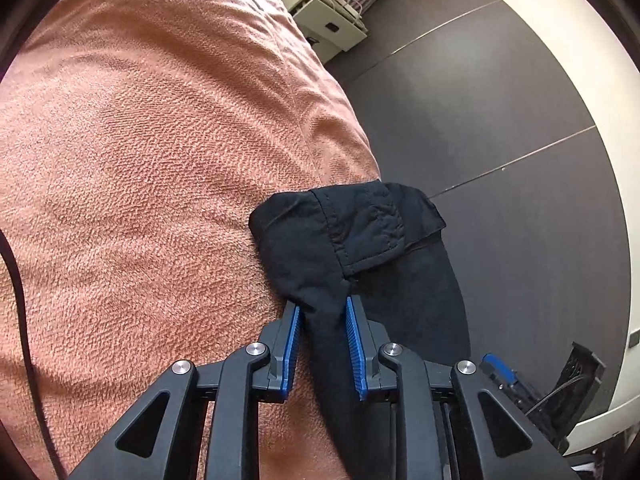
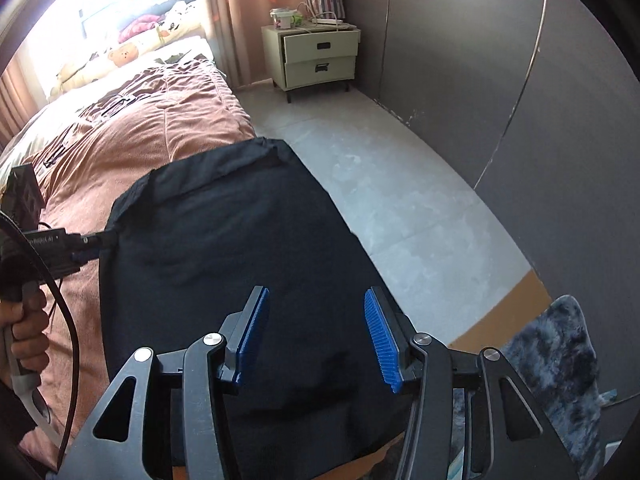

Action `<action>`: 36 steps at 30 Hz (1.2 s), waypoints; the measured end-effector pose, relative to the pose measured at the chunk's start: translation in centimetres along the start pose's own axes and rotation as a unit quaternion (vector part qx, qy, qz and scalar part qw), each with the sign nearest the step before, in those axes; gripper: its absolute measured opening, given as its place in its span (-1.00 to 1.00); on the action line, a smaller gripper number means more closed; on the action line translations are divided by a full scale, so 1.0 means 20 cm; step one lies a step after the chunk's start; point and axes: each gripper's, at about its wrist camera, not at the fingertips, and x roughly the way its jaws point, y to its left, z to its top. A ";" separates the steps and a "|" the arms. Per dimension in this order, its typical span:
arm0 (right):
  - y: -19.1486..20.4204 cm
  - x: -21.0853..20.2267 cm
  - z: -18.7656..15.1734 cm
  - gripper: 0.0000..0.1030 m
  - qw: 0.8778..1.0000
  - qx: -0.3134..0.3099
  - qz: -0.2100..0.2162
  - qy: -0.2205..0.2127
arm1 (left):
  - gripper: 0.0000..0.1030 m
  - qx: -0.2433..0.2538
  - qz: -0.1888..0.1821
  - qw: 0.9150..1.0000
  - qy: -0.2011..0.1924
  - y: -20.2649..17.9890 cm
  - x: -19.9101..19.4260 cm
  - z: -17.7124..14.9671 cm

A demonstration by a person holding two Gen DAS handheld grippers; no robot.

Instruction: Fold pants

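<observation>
Pants [image 2: 224,240] lengthwise along bed edge; left tool [image 1: 322,308] pinching fabric, right tool [image 2: 316,300] spread.

Both wrist views look steeply down, close over the pants [image 1: 352,232].

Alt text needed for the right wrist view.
The right tool hovers open, nothing between its blue pads, over black pants spread on a pink bedspread. At left, the left tool meets the pants' edge. A cream nightstand stands beyond.
</observation>
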 end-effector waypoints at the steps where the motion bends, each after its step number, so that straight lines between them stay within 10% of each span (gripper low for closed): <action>1: -0.03 0.00 -0.03 -0.08 1.000 0.004 0.003 0.006 | -0.54 0.002 0.006 1.000 -0.004 0.01 -0.03 -0.02; 13: -0.25 -0.09 -0.19 -0.08 0.997 0.042 -0.003 0.057 | -0.53 0.039 0.048 0.998 0.011 -0.05 -0.17 -0.13; 20: -0.30 -0.38 -0.21 -0.08 0.997 0.067 -0.001 0.042 | -0.06 0.076 0.063 0.995 -0.004 -0.15 -0.37 -0.20; 30: -0.17 -0.81 -0.25 0.85 0.995 0.090 -0.032 0.019 | 0.99 0.154 0.099 0.982 -0.037 -0.35 -0.70 -0.31; 36: -0.08 -1.10 -0.32 1.00 0.993 0.103 -0.059 -0.014 | 0.99 0.214 0.106 0.970 -0.042 -0.45 -0.92 -0.44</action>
